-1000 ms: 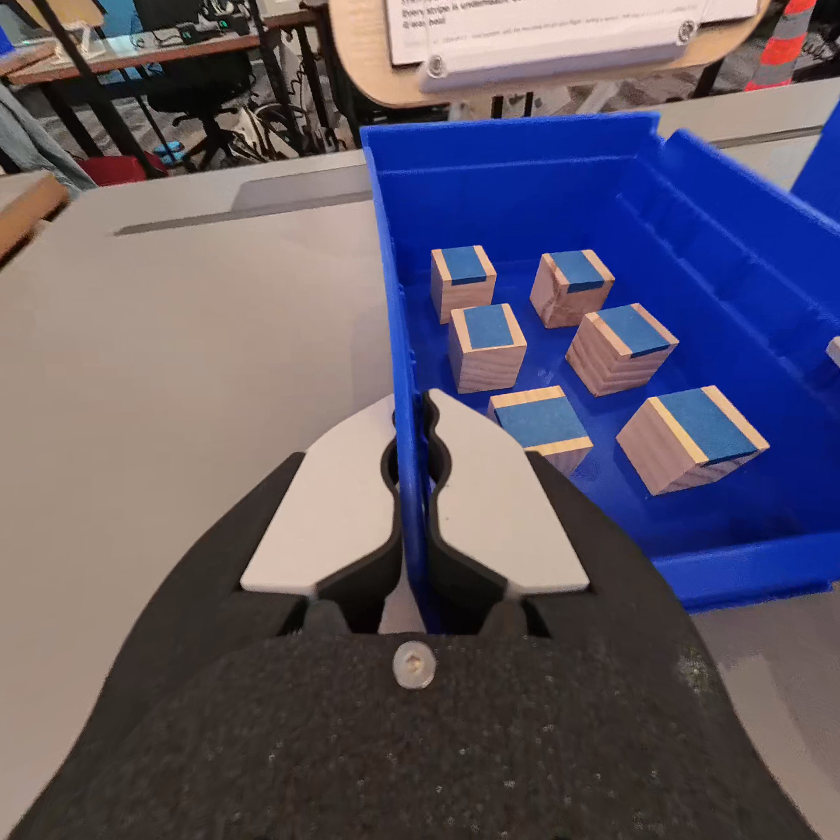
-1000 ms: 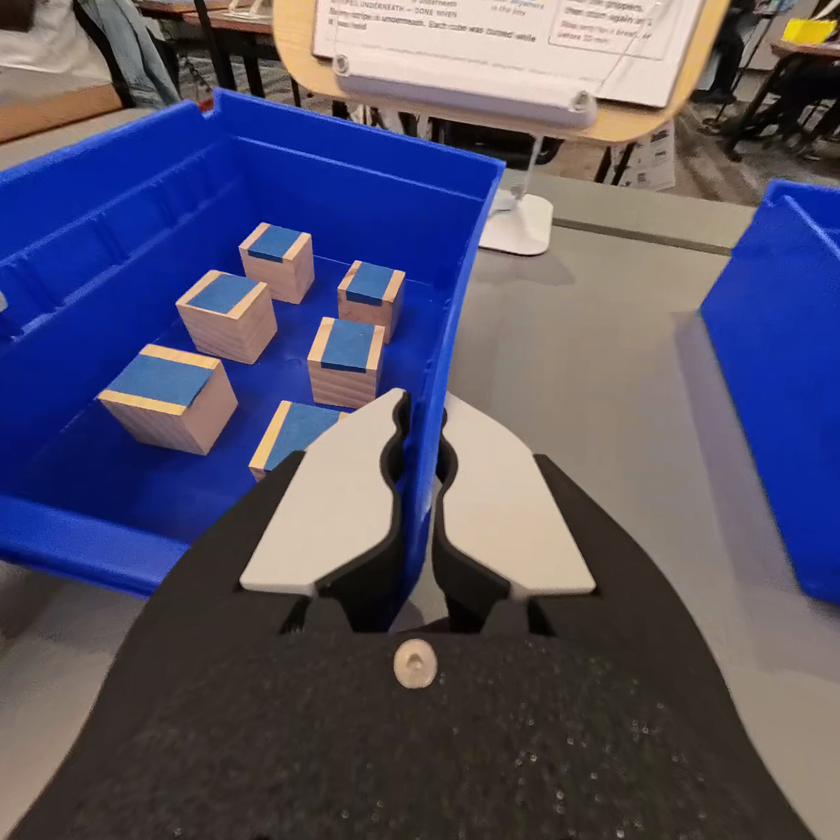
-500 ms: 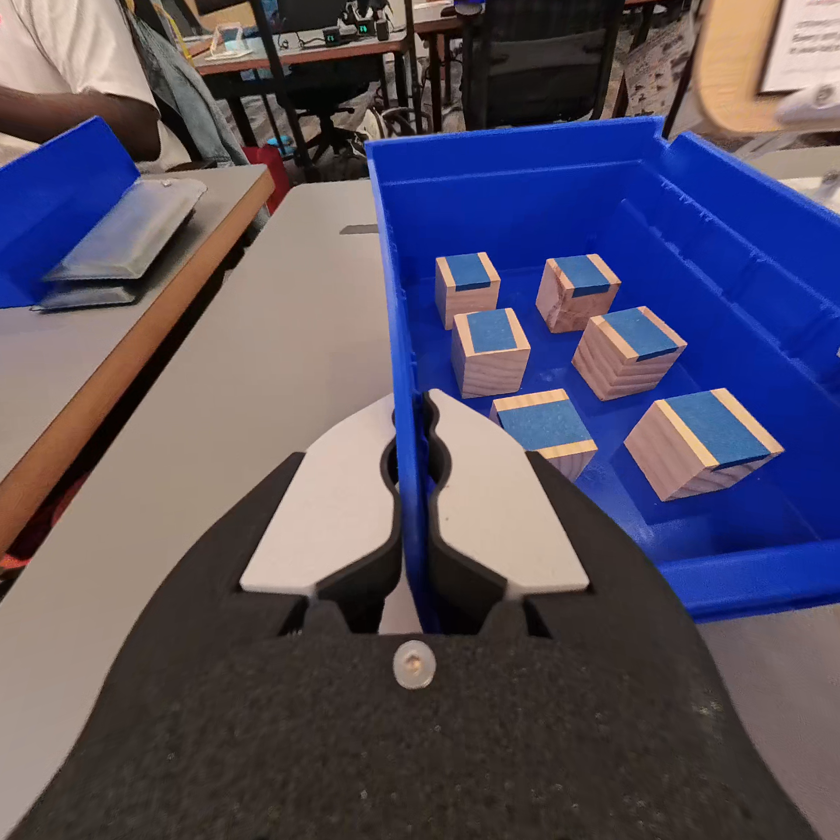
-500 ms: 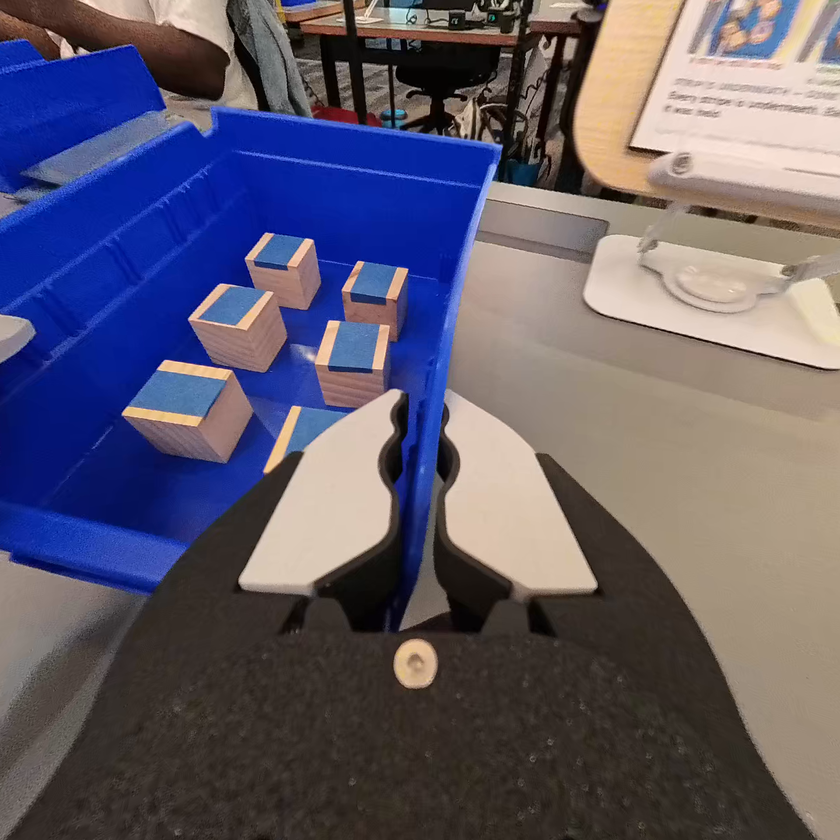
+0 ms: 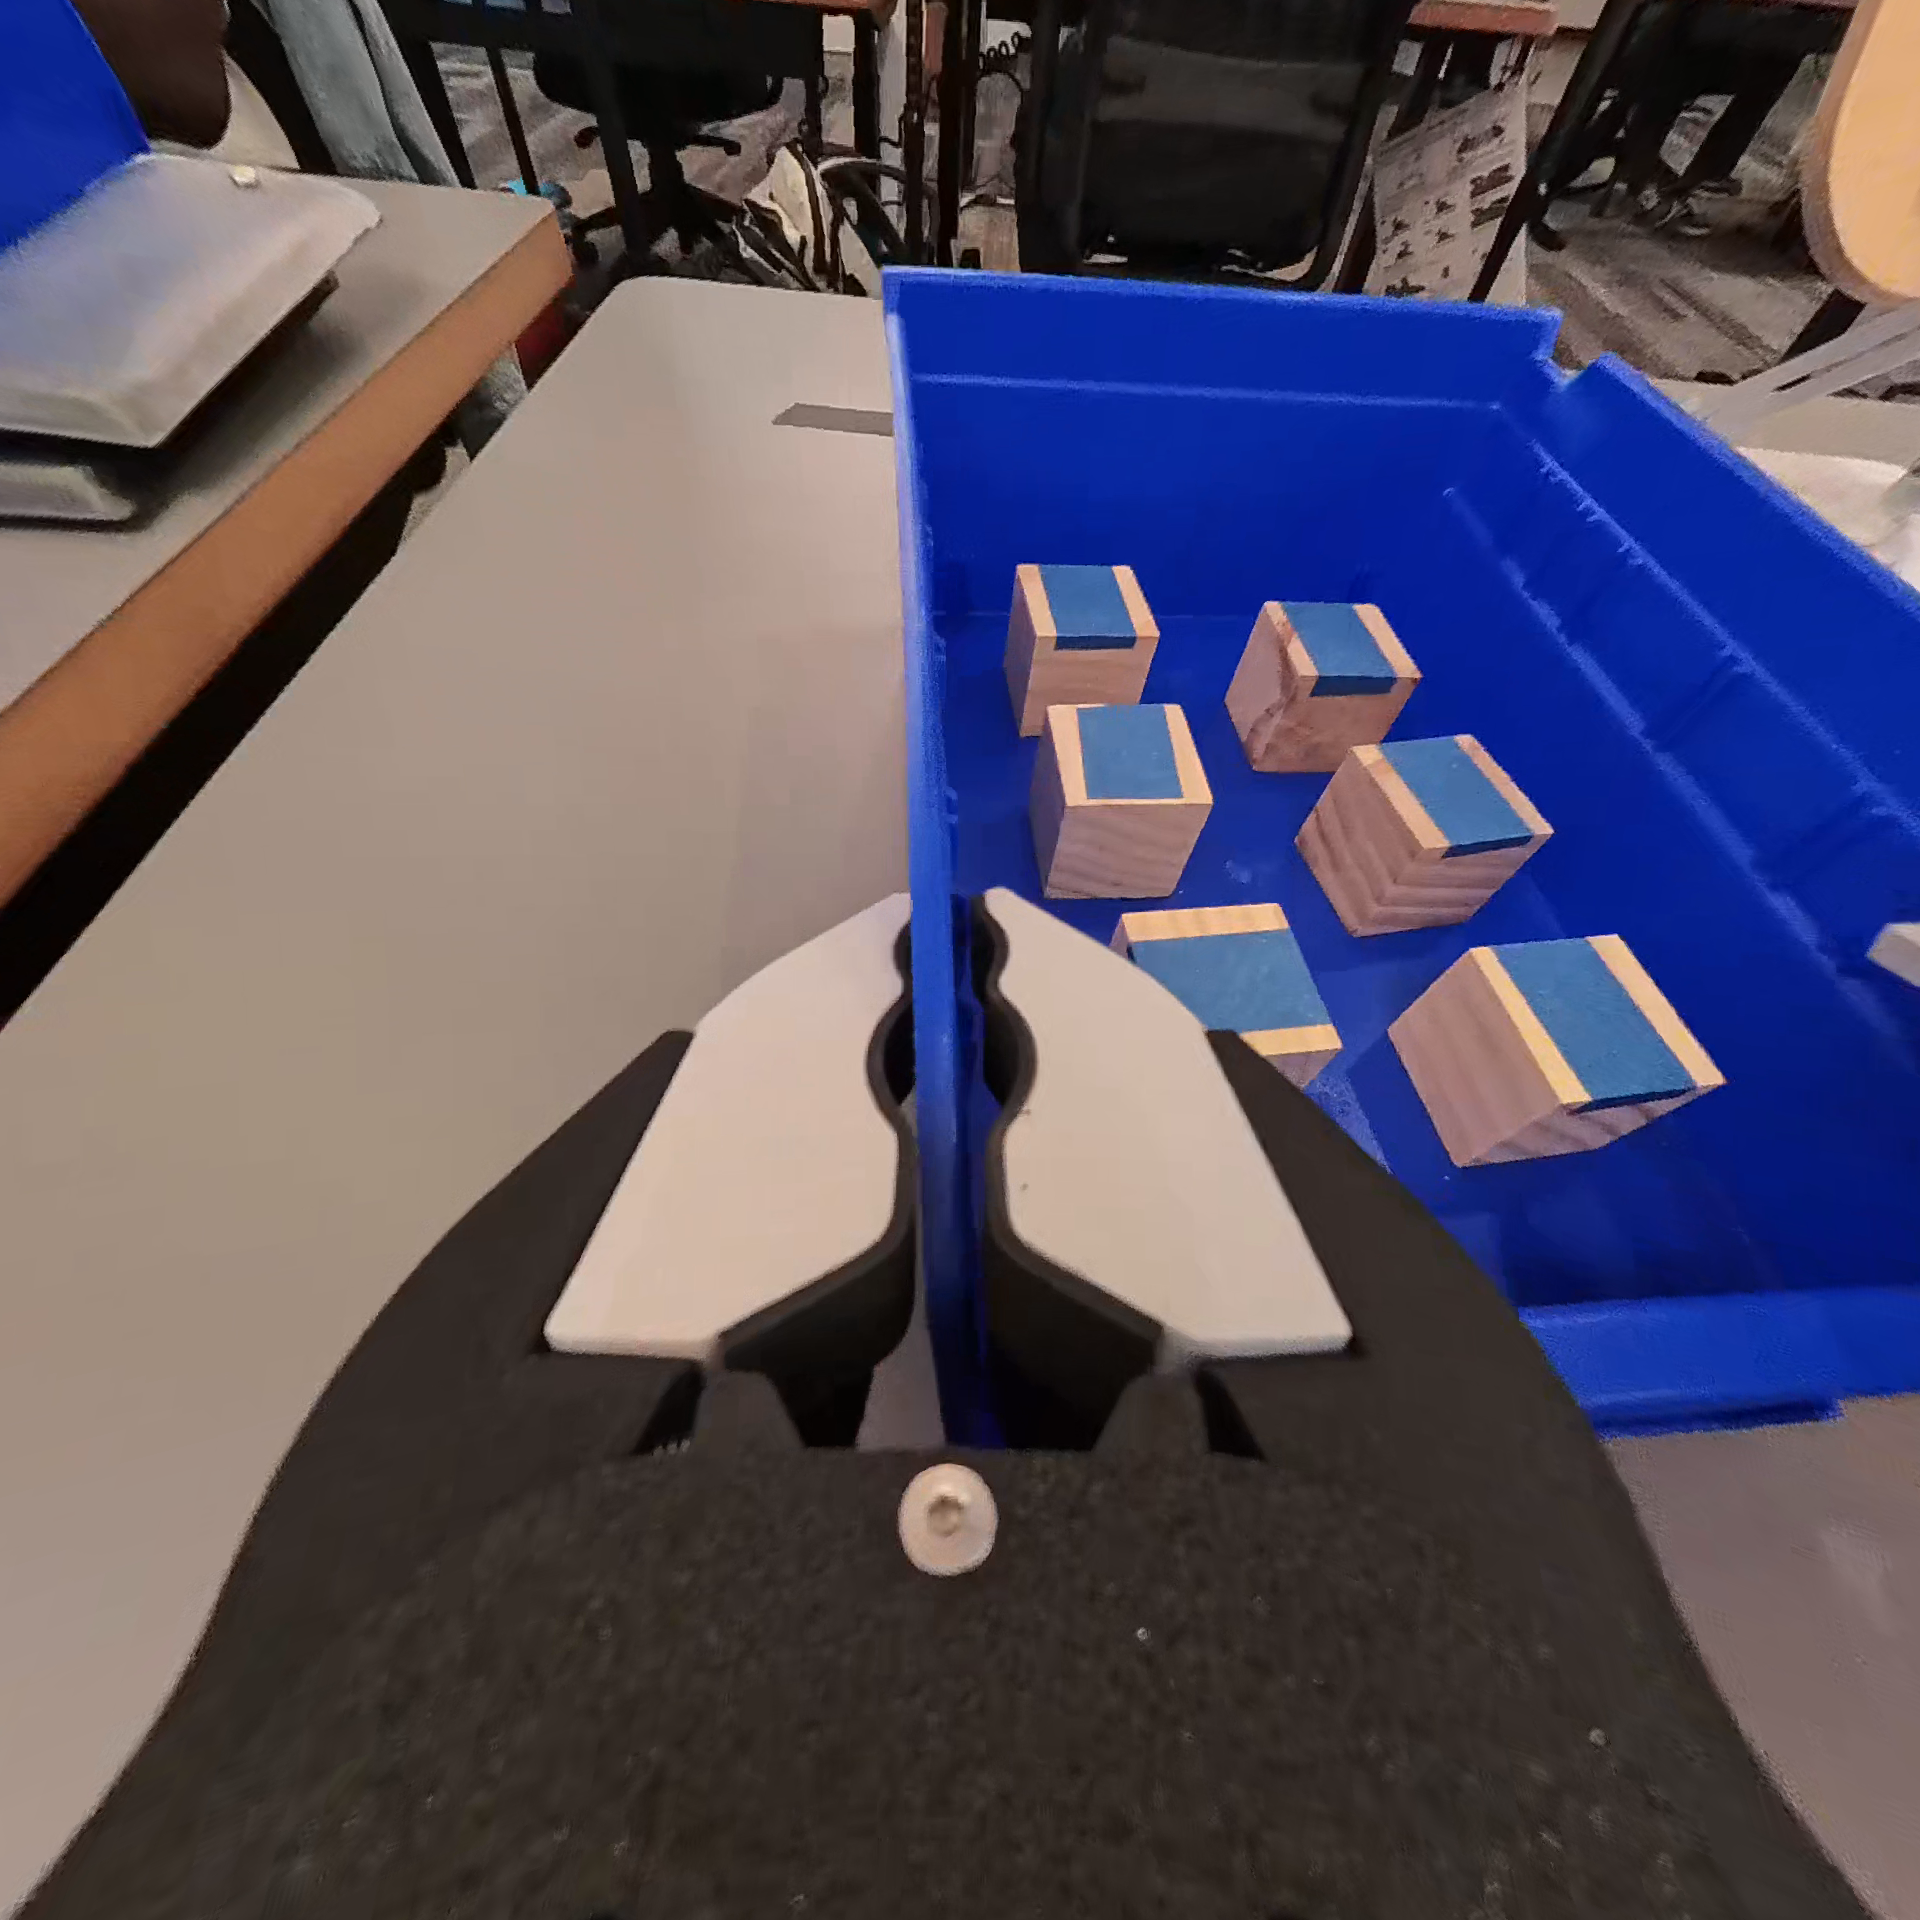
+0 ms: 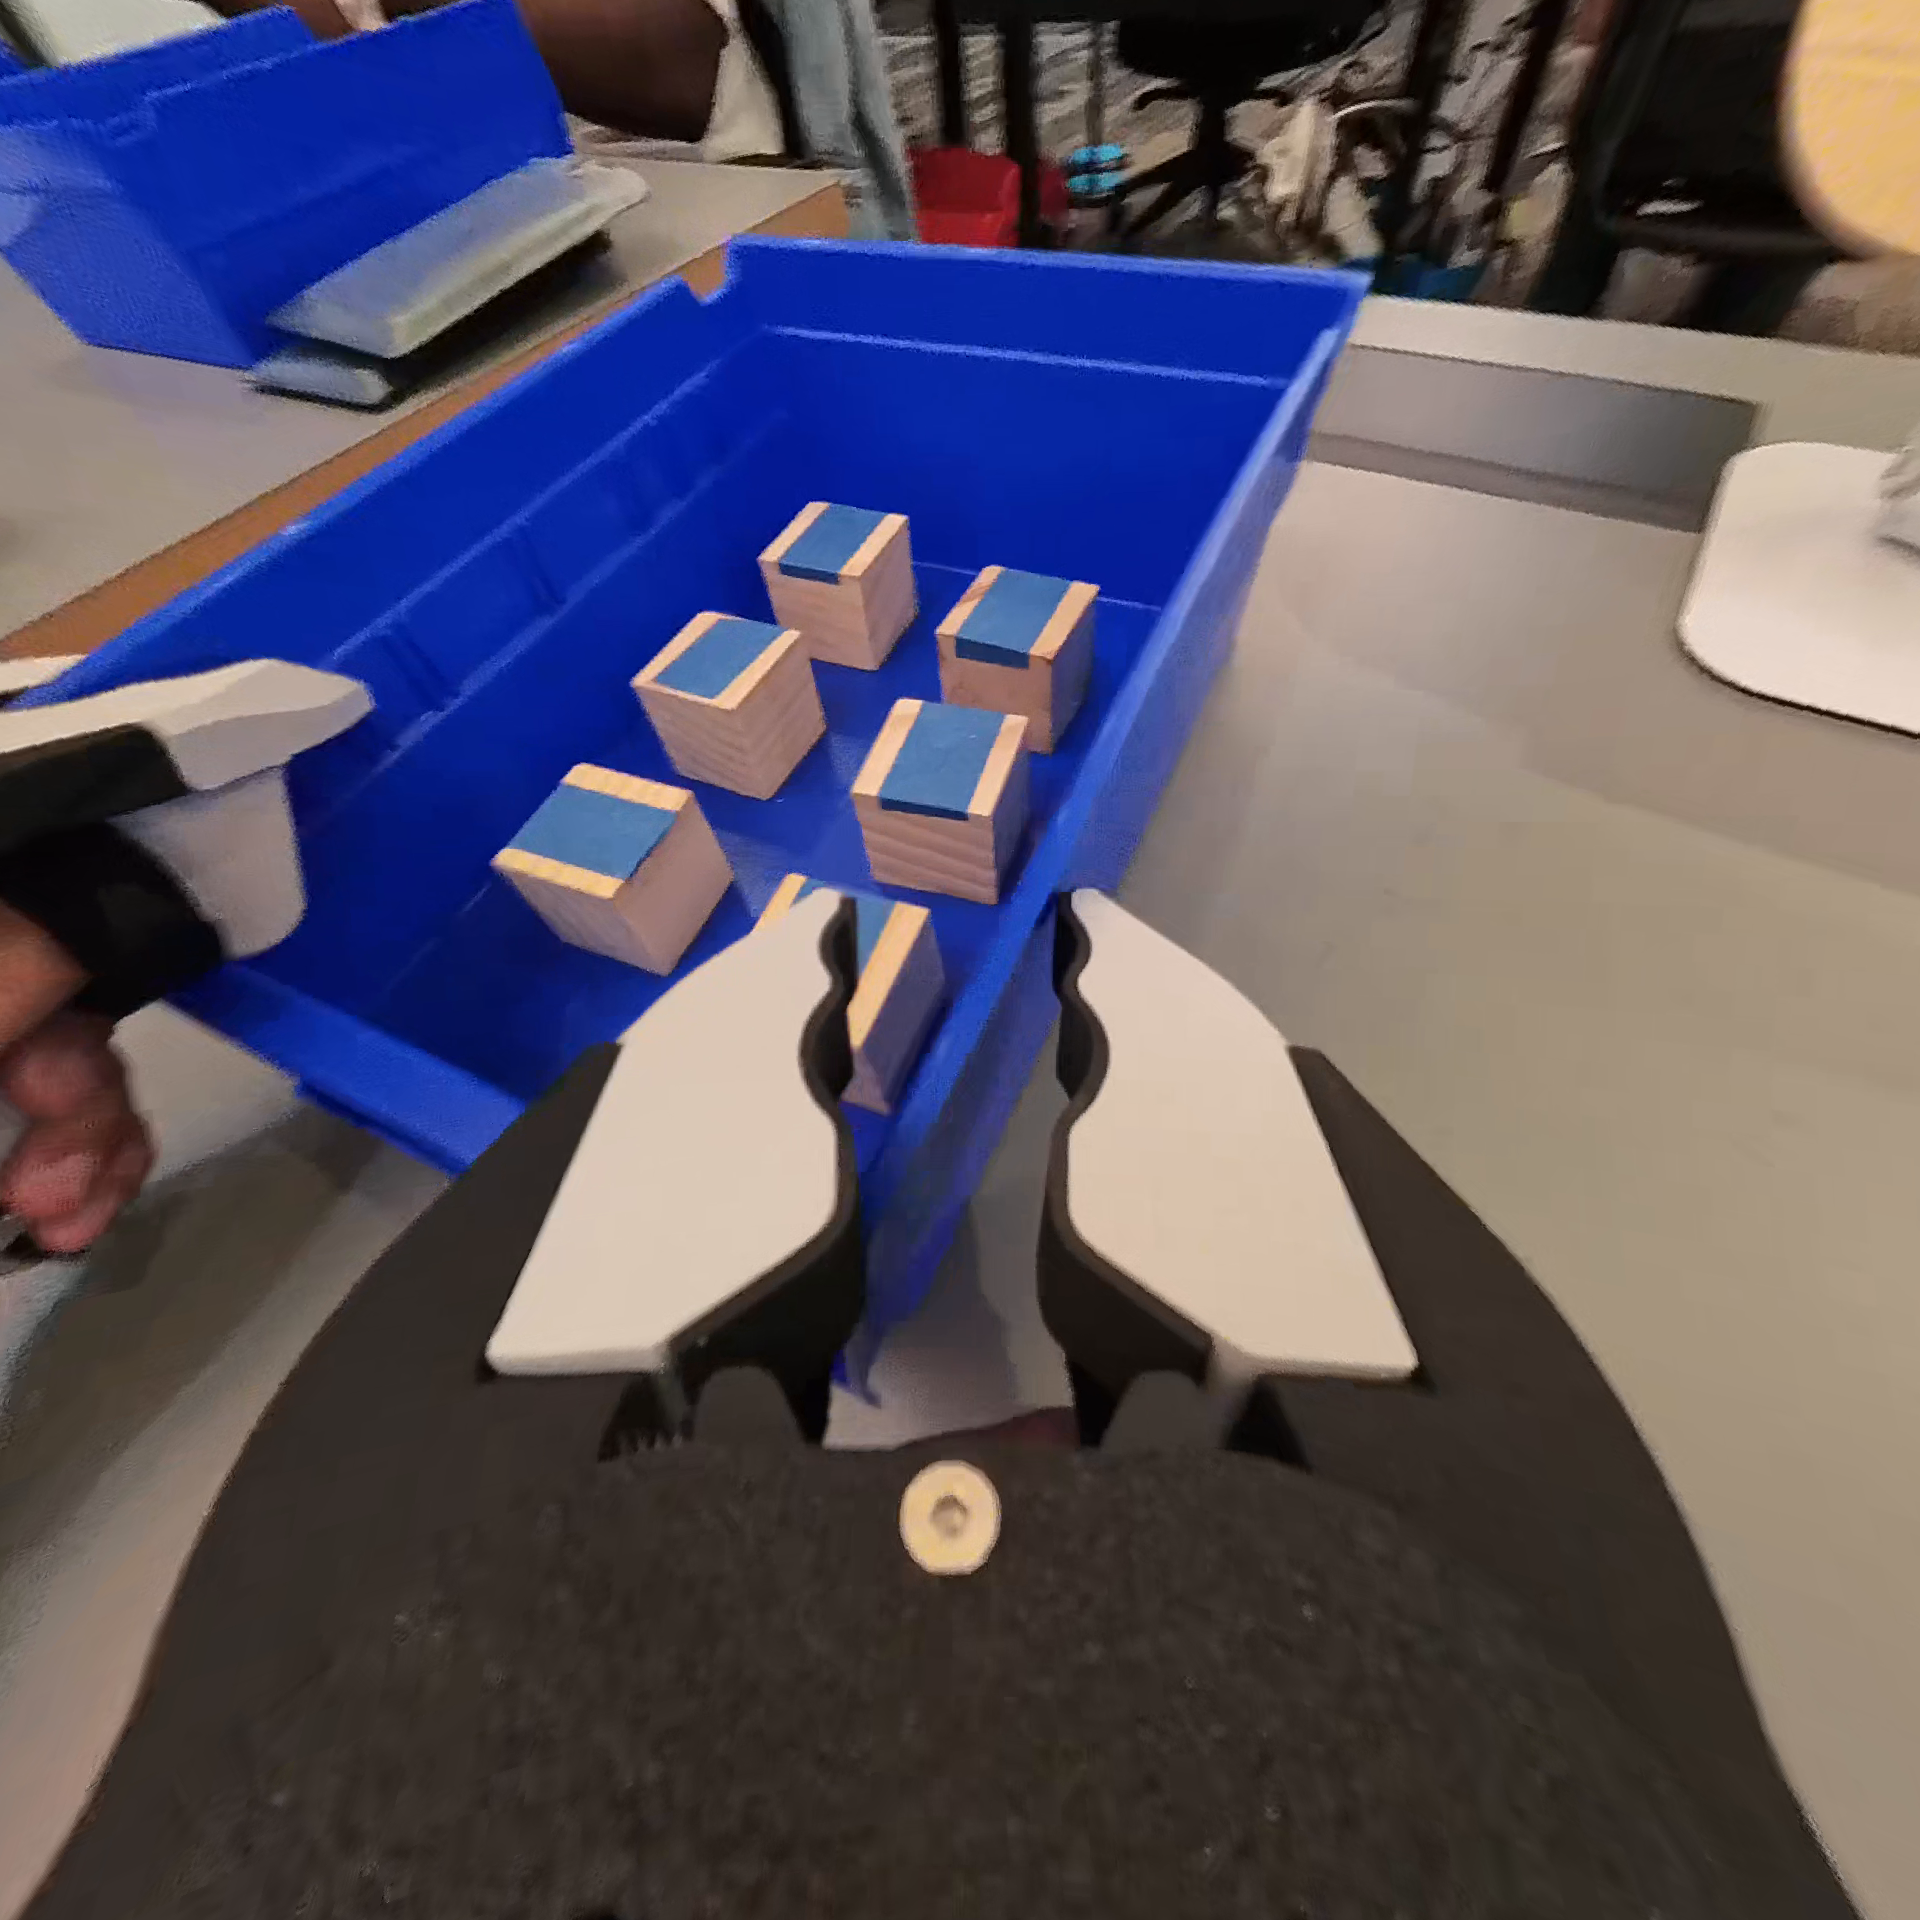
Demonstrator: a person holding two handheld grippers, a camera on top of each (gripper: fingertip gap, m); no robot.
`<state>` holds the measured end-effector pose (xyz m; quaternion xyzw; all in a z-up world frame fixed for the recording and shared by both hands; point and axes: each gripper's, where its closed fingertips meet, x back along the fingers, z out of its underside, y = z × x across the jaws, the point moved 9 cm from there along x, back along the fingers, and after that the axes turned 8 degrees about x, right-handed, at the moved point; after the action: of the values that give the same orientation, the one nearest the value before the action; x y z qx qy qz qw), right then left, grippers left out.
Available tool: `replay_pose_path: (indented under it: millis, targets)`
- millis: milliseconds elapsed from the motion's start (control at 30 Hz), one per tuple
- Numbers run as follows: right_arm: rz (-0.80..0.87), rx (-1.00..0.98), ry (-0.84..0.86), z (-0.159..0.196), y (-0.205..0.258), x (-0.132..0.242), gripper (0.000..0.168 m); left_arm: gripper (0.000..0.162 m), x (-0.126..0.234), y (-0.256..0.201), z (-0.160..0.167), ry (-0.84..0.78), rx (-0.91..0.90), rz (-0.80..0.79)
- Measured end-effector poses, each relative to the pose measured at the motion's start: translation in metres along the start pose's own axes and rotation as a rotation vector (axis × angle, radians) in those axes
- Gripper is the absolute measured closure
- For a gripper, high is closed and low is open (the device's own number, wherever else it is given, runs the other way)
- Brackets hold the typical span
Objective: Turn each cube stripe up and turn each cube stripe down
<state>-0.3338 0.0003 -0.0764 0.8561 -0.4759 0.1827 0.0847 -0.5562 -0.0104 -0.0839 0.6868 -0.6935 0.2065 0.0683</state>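
Grey table [image 5: 582,748] carries a blue bin [image 5: 1195,436], with a neighbouring desk at left and office chairs behind. Bin floor holds 6 wooden cubes [image 5: 1127,795], all with the blue stripe facing up, loosely spaced in 2 rows. Left gripper [image 5: 943,920] is clamped on the bin's left wall, 1 finger inside, 1 outside. Right gripper [image 6: 951,914] has its jaws apart, straddling the bin's right wall without touching it; nearest cube [image 6: 894,997] sits just beside its inner finger.
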Motion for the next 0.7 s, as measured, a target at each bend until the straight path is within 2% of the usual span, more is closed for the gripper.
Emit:
replay_pose_path:
  millis: [67, 133, 200, 300, 400, 500, 600, 700]
  targets:
    - [-0.123, -0.019, -0.015, -0.001, -0.008, 0.017, 0.135, 0.134, 0.012, 0.004, -0.006, -0.009, 0.049, -0.007]
    - [-0.282, -0.015, -0.068, 0.001, -0.017, 0.042, 0.131, 0.127, 0.039, 0.008, -0.02, -0.084, 0.1, -0.018]
    - [-0.367, 0.016, -0.041, 0.009, -0.037, 0.07, 0.122, 0.112, 0.069, 0.005, -0.033, -0.158, 0.118, -0.015]
    - [-0.44, 0.081, -0.017, 0.031, -0.075, 0.113, 0.111, 0.102, 0.101, -0.027, -0.038, -0.15, 0.151, 0.131]
    - [-0.412, 0.19, -0.009, 0.059, -0.119, 0.152, 0.112, 0.099, 0.115, -0.086, -0.021, -0.086, 0.12, 0.301]
    - [-0.313, 0.304, -0.064, 0.085, -0.161, 0.188, 0.124, 0.098, 0.119, -0.156, 0.009, -0.013, 0.065, 0.418]
    - [-0.166, 0.252, -0.141, 0.1, -0.198, 0.22, 0.122, 0.098, 0.117, -0.221, 0.042, 0.051, 0.04, 0.532]
    - [-0.037, 0.178, -0.155, 0.115, -0.224, 0.251, 0.109, 0.099, 0.108, -0.263, 0.07, 0.058, -0.054, 0.546]
